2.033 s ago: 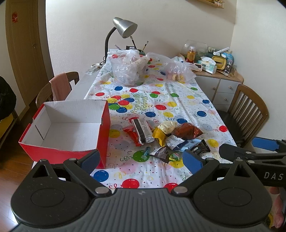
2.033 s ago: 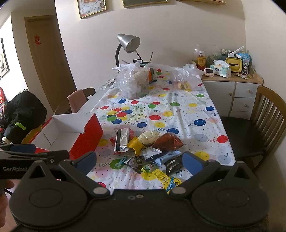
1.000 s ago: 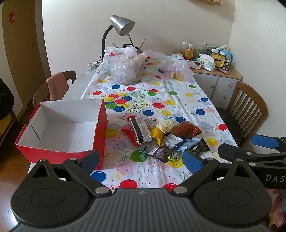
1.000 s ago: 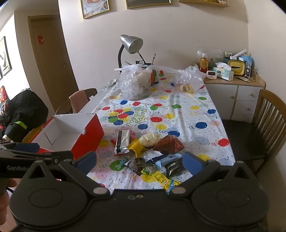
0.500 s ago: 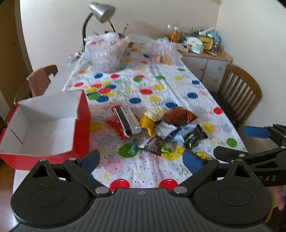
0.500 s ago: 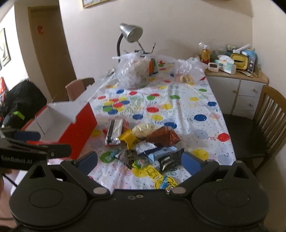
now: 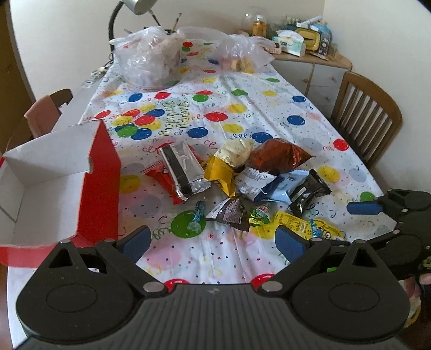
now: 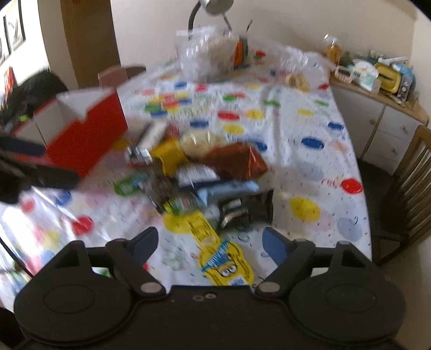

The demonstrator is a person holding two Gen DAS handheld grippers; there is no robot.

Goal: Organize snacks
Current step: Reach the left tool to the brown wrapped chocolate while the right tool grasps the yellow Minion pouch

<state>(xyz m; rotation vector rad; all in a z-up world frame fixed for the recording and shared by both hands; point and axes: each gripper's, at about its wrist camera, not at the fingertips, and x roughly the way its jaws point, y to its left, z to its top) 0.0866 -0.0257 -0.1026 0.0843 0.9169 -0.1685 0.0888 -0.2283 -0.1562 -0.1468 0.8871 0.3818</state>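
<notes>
right wrist view motion-blurred | red box (image 7: pixel 99 172) cut off left | lamp (image 7: pixel 140 5) head cropped

a desk lamp (image 7: pixel 122 16) stands at the far end of the balloon tablecloth (image 7: pixel 242 107), a wooden chair (image 7: pixel 366 113) beside a cluttered cabinet (image 7: pixel 317 62).

The box (image 7: pixel 98 185) is red outside and white inside, the cloth (image 7: pixel 242 107) is white with red, blue, yellow and green dots.
</notes>
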